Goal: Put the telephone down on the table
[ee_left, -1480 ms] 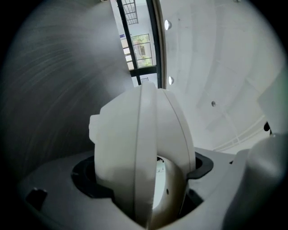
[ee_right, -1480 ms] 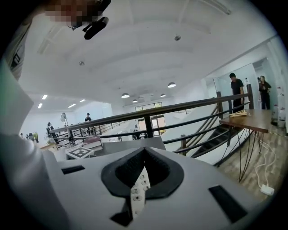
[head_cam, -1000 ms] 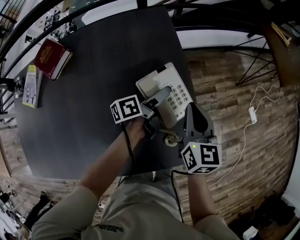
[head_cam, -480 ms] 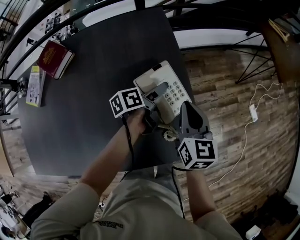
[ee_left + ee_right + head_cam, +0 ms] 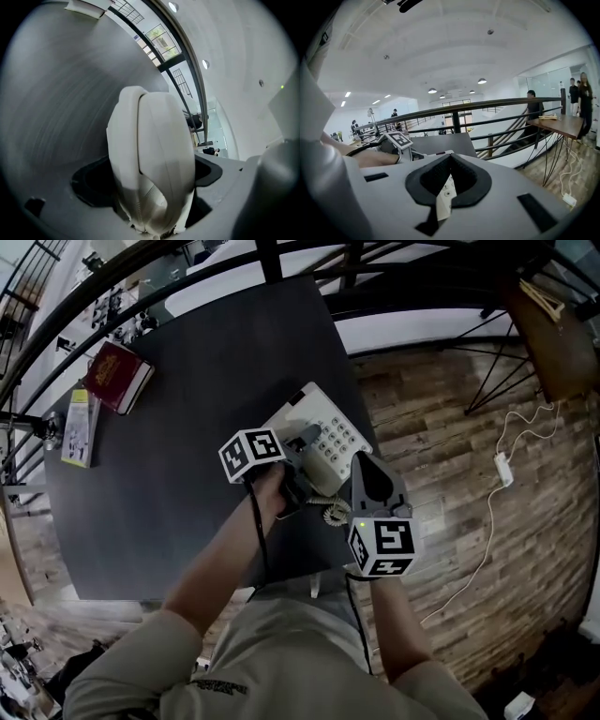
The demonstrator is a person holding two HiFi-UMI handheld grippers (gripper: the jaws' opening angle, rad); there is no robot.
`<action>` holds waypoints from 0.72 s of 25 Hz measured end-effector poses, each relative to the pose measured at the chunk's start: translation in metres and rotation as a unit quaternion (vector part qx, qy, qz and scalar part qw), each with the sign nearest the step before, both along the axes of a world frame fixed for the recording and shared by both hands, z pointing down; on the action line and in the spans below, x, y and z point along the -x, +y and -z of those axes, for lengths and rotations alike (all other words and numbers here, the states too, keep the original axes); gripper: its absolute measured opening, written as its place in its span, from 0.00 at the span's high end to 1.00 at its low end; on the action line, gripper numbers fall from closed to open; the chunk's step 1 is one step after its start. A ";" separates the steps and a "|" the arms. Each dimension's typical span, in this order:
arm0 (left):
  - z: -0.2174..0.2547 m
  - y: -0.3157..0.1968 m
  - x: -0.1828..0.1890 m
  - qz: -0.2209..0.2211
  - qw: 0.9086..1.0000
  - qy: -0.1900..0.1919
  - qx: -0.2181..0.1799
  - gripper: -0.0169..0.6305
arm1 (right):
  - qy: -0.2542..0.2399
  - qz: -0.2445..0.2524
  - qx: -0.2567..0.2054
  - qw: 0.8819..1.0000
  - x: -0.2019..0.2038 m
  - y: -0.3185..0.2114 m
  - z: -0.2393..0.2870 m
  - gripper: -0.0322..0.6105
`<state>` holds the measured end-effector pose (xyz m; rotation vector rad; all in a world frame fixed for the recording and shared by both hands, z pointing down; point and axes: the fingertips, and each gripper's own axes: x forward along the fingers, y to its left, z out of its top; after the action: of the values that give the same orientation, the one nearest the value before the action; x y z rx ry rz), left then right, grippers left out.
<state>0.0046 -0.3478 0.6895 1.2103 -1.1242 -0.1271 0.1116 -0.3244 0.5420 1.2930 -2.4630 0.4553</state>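
Off-white keypad telephone [image 5: 330,442] lies askew at the dark surface's [image 5: 169,446] 3 o'clock edge, its handset [image 5: 150,140] clamped in the left tongs [image 5: 150,183].

The telephone [image 5: 330,430] is sitting at the right edge of the desk [image 5: 169,493], between the left gripper [image 5: 302,442] and the right gripper [image 5: 362,471]. Its handset [image 5: 150,159] is lying between the left fingers. A book [image 5: 119,377] and a booklet [image 5: 81,427] are lying far left.
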 end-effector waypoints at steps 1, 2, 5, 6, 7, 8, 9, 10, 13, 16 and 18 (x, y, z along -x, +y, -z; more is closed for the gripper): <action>-0.001 0.002 0.000 -0.001 1.000 -0.003 0.008 0.25 | 0.001 -0.002 0.001 1.000 -0.001 0.001 0.000 0.95; -0.002 0.005 0.001 -0.005 1.000 -0.008 0.017 0.25 | 0.002 -0.004 0.002 1.000 -0.002 0.002 0.001 0.95; -0.003 0.015 0.006 -0.023 0.998 -0.037 0.040 0.25 | -0.001 -0.013 0.004 1.000 -0.007 0.007 0.006 0.95; 0.000 0.017 0.008 -0.028 0.997 -0.051 0.040 0.25 | -0.001 -0.015 0.004 1.000 -0.009 0.009 0.008 0.95; 0.005 0.018 0.010 -0.031 0.997 -0.062 0.037 0.25 | 0.000 -0.017 0.003 1.000 -0.011 0.011 0.010 0.95; 0.010 0.018 0.011 -0.032 0.997 -0.067 0.031 0.25 | 0.000 -0.019 0.002 1.000 -0.013 0.014 0.012 0.95; 0.016 0.019 0.013 -0.033 0.997 -0.071 0.026 0.25 | 0.001 -0.022 0.002 1.000 -0.015 0.016 0.015 0.95; 0.021 0.021 0.014 -0.034 0.996 -0.078 0.021 0.25 | 0.001 -0.025 0.002 1.000 -0.017 0.018 0.017 0.95; 0.044 0.031 0.020 -0.036 0.993 -0.111 -0.002 0.25 | 0.000 -0.032 -0.001 1.000 -0.021 0.026 0.028 0.95; 0.081 0.043 0.021 -0.032 0.991 -0.127 -0.041 0.25 | 0.000 -0.033 -0.009 0.999 -0.025 0.035 0.047 0.95; 0.113 0.048 0.018 -0.033 0.986 -0.141 -0.081 0.25 | 0.000 -0.032 -0.020 0.999 -0.026 0.039 0.065 0.95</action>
<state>-0.0139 -0.3002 0.5764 1.4414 -1.3372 0.0062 0.1379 -0.2856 0.4773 1.3923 -2.4485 0.4239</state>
